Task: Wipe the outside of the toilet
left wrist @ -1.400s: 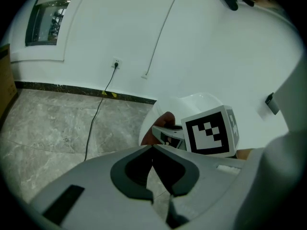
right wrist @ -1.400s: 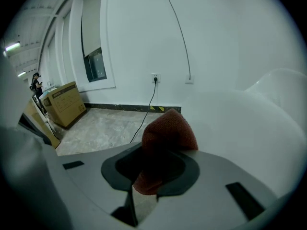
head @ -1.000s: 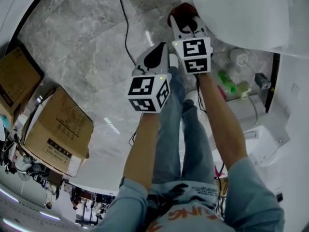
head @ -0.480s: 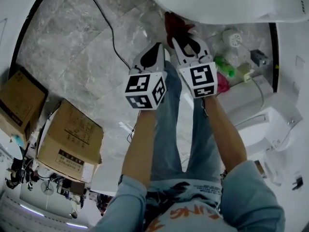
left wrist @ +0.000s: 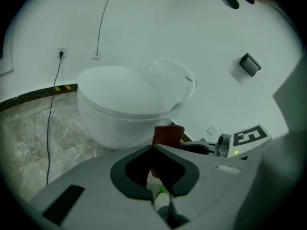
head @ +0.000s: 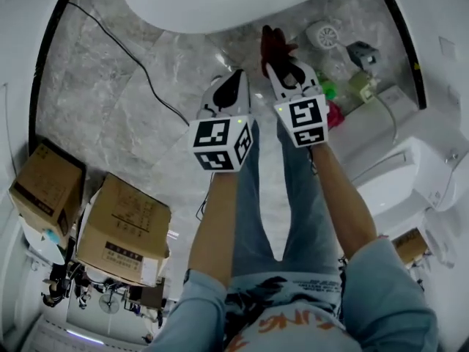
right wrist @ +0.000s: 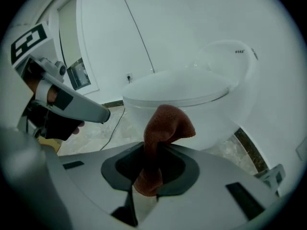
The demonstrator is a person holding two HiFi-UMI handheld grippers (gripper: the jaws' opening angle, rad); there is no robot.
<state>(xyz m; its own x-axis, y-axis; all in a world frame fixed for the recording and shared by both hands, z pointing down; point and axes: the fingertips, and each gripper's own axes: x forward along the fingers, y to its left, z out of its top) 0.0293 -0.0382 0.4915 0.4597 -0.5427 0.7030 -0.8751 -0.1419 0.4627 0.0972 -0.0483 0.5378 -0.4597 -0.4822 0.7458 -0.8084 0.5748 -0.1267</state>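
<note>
Right gripper (head: pixel 284 63) clenched on a rust-red cloth (head: pixel 272 44), jaws pinching the cloth's lower part, the loose upper end standing up and folding over toward the right in the right gripper view. Held at the end of the person's outstretched right arm, a little farther forward than the left gripper (head: pixel 229 86).

Left gripper shut and gripping nothing, jaw tips meeting in the left gripper view; carried just beside the right one, on its left, not touching the cloth.

White toilet (head: pixel 220 2) straight ahead of both grippers, lid down, bowl wall-hung above a grey marble floor (head: pixel 110 116). Cloth tip close under the front curve of the bowl in the head view; hard to tell whether touching or just short of it. From the left gripper view, cloth (left wrist: pixel 168 134) low and to the right of the bowl (left wrist: pixel 120 114).

Black cable (head: pixel 110 39) across the floor at the left, running up to a wall socket (left wrist: pixel 61 51). Two cardboard boxes (head: pixel 124 229) well apart from the toilet, at the lower left of the head view.
</note>
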